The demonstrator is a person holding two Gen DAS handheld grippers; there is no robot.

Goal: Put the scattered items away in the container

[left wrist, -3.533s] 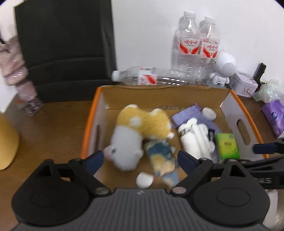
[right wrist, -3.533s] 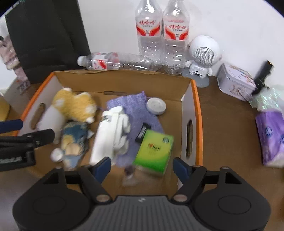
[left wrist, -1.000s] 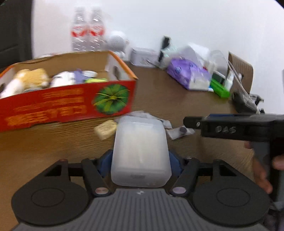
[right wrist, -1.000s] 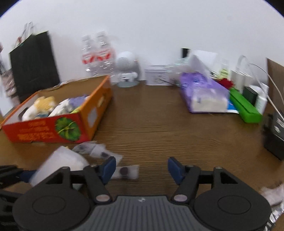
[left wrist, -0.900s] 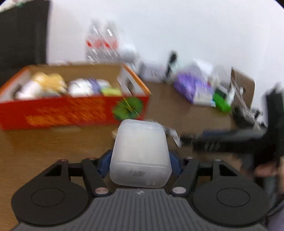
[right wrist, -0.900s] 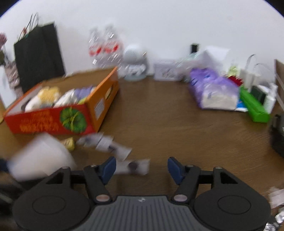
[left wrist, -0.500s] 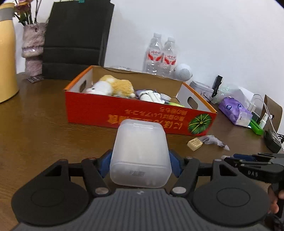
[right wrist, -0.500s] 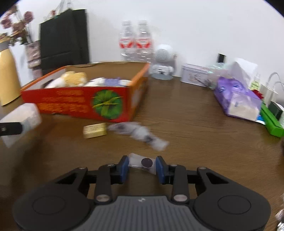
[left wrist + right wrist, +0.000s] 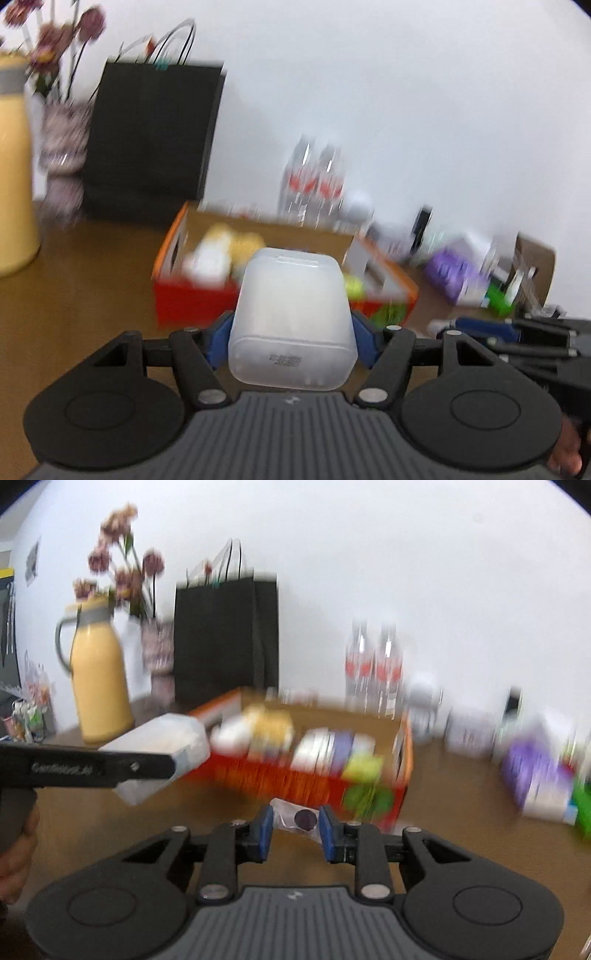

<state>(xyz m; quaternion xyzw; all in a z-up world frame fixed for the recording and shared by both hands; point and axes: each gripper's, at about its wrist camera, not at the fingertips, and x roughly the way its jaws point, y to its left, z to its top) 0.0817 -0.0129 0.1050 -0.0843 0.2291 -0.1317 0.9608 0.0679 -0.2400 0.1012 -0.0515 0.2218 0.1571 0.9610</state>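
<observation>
Both views motion-blurred. Far left on the wooden table (image 9: 74,295): yellow thermos jug (image 9: 98,686), vase of dried flowers (image 9: 159,657) beside it, black paper bag (image 9: 151,140) against the wall

Left gripper (image 9: 291,338) clamped on a frosted white plastic box (image 9: 291,317), blue pads tight on both its sides; box is off the table, in front of the container. Same box seen in the right wrist view, just left of the carton's near corner

Container = orange-red cardboard box (image 9: 295,779), mid table, open top. Inside: a yellow-and-white plush toy (image 9: 269,723), white and purple items, something lime green at the right end; details too blurred

Right gripper (image 9: 295,829) jaws have just been closing, now narrow, pinched on a small clear sachet with a dark round spot (image 9: 301,818), held in front of the carton's front face

Behind the carton: two water bottles (image 9: 373,668). Further right: purple tissue pack (image 9: 535,775), assorted clutter, not resolvable. A hand (image 9: 565,454) at the lower right edge of the left view
</observation>
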